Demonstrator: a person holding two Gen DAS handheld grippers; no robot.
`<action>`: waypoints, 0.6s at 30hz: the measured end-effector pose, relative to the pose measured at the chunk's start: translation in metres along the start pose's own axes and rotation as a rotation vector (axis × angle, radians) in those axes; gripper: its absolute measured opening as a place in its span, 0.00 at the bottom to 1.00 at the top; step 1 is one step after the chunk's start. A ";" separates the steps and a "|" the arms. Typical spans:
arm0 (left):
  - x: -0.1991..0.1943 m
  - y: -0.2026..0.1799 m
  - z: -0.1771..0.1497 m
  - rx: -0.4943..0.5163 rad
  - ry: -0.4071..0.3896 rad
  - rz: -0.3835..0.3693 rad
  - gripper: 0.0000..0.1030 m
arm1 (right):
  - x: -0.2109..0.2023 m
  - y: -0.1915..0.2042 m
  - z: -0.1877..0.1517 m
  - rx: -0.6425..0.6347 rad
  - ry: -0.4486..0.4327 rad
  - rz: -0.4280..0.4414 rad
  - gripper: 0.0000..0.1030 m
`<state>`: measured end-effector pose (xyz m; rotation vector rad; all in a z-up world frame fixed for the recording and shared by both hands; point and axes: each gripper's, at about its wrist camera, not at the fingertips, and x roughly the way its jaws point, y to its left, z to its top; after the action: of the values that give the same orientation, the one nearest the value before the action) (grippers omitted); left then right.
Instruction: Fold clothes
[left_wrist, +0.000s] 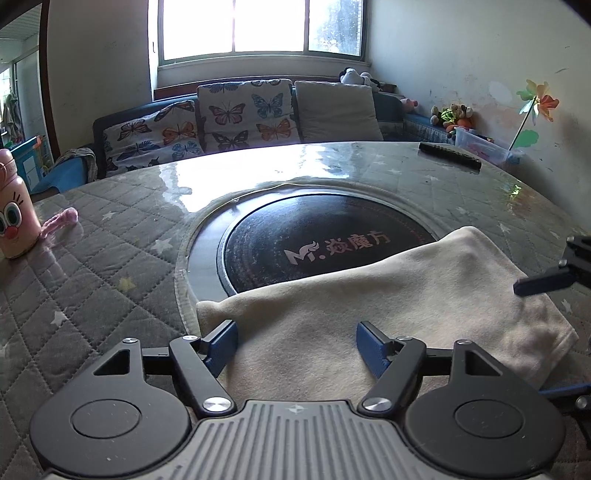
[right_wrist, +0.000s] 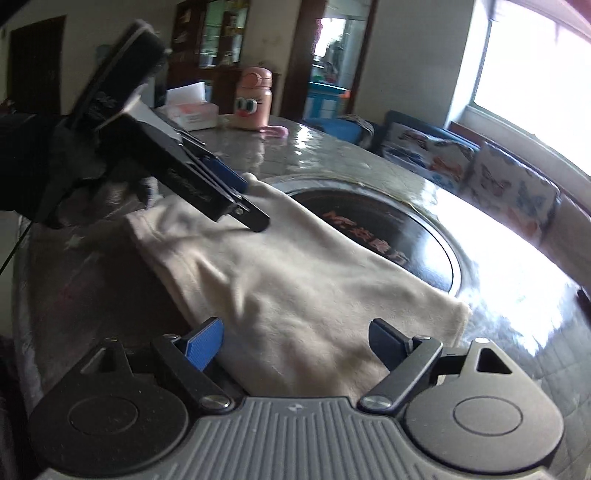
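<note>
On black hob, "M" logo, characters blurred; both jaws released over cream cloth.

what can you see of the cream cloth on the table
The cream cloth is soft and fleecy-looking, folded into a long flat band with light wrinkles. It lies on the quilted table cover, its far edge overlapping the round black cooktop. The open left claw and right claw hover at its ends, pinching nothing.
</note>
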<state>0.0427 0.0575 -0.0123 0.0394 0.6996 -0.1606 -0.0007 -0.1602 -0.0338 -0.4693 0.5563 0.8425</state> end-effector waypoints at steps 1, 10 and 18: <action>0.000 0.000 0.000 -0.001 0.001 0.002 0.74 | 0.001 -0.002 0.004 0.009 -0.013 0.000 0.86; 0.000 0.001 0.001 -0.006 0.010 0.011 0.81 | 0.033 -0.003 0.019 0.084 -0.012 0.033 0.88; 0.001 0.002 -0.001 -0.026 0.015 0.020 0.86 | 0.024 -0.011 0.019 0.132 -0.008 0.078 0.90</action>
<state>0.0434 0.0592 -0.0142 0.0233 0.7155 -0.1319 0.0263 -0.1423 -0.0328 -0.3256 0.6219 0.8760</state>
